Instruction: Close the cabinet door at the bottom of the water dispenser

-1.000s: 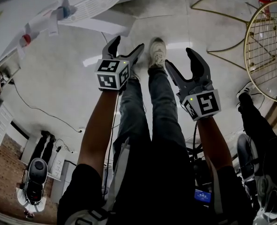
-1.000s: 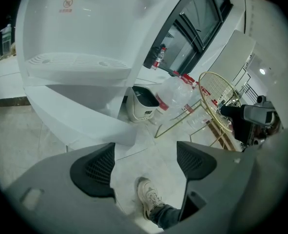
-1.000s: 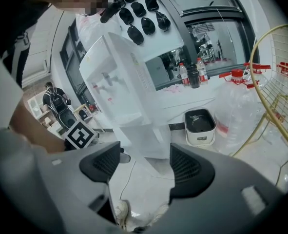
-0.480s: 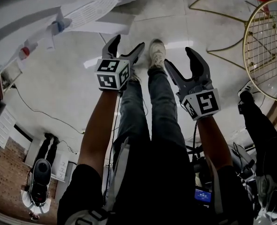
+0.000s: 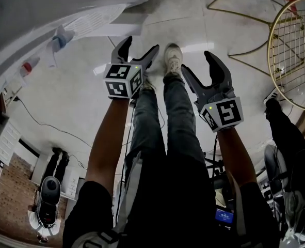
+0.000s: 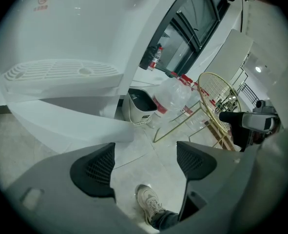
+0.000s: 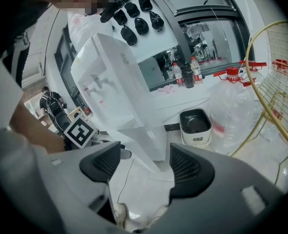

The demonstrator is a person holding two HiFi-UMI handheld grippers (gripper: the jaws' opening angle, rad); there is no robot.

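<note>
The white water dispenser (image 5: 64,14) fills the head view's top left, with its drip grille (image 6: 61,71) facing me. Below the grille a white cabinet door (image 6: 80,126) stands swung out from the base; the right gripper view shows that door (image 7: 146,138) too. My left gripper (image 5: 139,48) hangs open just right of the door (image 5: 122,30), apart from it. My right gripper (image 5: 197,65) is open further right, over my leg. Nothing lies between the pads of the left gripper (image 6: 146,165) or of the right gripper (image 7: 144,165).
A gold wire chair (image 5: 291,50) stands at the right. A small white bin (image 7: 196,126) and a large clear water bottle (image 6: 175,94) sit by the wall beyond the dispenser. A cable (image 5: 44,120) trails on the floor at the left. Another person's leg (image 5: 286,138) is at the right.
The dispenser has come to fill more of the head view's top left. My left gripper has edged slightly forward. The right gripper has stayed put, and both sets of jaws are unchanged.
</note>
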